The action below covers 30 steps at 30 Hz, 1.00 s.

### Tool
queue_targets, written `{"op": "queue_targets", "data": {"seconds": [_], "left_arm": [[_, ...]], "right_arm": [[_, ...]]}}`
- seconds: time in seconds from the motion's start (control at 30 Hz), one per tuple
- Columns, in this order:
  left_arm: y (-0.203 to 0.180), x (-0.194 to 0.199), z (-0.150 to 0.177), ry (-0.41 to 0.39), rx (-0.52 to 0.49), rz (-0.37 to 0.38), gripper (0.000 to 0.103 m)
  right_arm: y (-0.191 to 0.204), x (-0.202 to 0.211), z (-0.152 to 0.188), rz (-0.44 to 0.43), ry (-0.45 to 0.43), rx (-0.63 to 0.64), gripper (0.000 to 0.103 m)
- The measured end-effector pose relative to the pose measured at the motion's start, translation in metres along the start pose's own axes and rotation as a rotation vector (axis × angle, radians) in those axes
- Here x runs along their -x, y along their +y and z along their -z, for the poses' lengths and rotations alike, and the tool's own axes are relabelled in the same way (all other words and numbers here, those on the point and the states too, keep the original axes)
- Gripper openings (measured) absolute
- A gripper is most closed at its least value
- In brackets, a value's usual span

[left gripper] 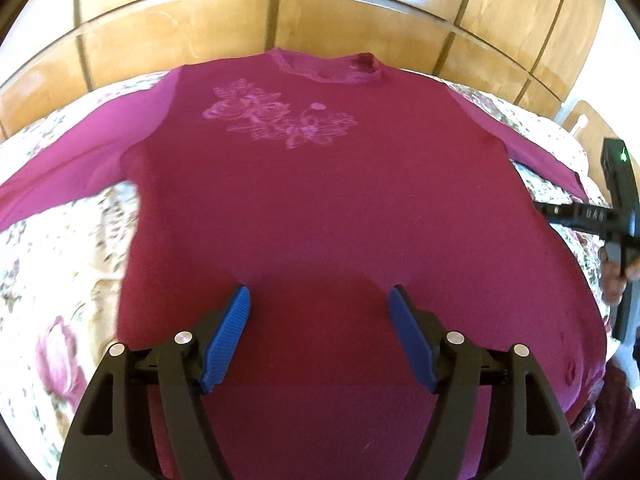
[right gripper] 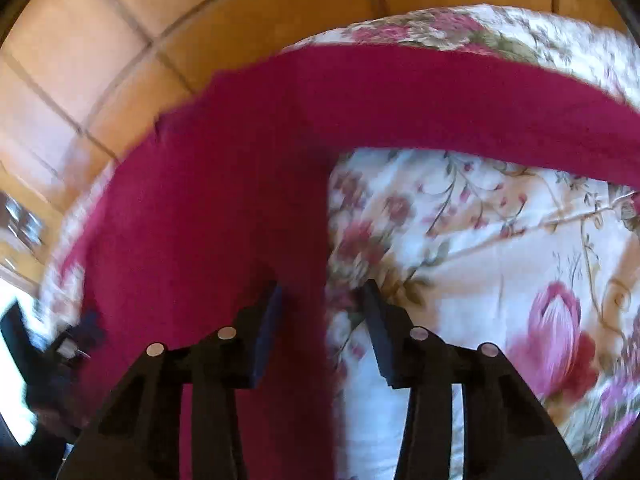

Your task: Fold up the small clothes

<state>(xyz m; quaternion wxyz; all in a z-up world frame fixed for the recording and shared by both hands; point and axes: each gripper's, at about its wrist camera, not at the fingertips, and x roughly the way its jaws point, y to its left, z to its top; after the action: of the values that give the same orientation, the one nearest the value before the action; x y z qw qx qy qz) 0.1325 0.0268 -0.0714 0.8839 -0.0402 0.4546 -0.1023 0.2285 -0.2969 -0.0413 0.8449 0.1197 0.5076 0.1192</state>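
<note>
One magenta long-sleeved shirt [left gripper: 320, 200] lies spread flat on a floral bedspread [left gripper: 60, 280], both sleeves out. Two tongs: the left tongs [left gripper: 320, 300] hover wide apart above its lower body, the right tongs [right gripper: 322, 300] gape, empty, over its side edge. Tiled floor [left gripper: 200, 20] lies beyond.

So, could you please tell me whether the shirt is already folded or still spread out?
Spread out. The shirt lies flat, front up, on the floral cover, both sleeves stretched sideways, with no fold visible.
</note>
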Motion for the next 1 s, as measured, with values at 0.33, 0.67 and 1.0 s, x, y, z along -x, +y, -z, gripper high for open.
{"op": "queue_targets", "data": {"seconds": [0.33, 0.67, 1.0], "left_arm": [[0.021, 0.026, 0.049, 0.009, -0.091, -0.023, 0.071], [0.036, 0.063, 0.069, -0.023, -0.008, 0.014, 0.071], [0.087, 0.106, 0.069, -0.140, 0.292, 0.021, 0.071]], "right_arm": [[0.017, 0.015, 0.041, 0.142, -0.004, 0.114, 0.005], [0.034, 0.040, 0.048, 0.225, -0.117, 0.114, 0.050], [0.121, 0.032, 0.083, 0.124, -0.172, 0.277, 0.069]]}}
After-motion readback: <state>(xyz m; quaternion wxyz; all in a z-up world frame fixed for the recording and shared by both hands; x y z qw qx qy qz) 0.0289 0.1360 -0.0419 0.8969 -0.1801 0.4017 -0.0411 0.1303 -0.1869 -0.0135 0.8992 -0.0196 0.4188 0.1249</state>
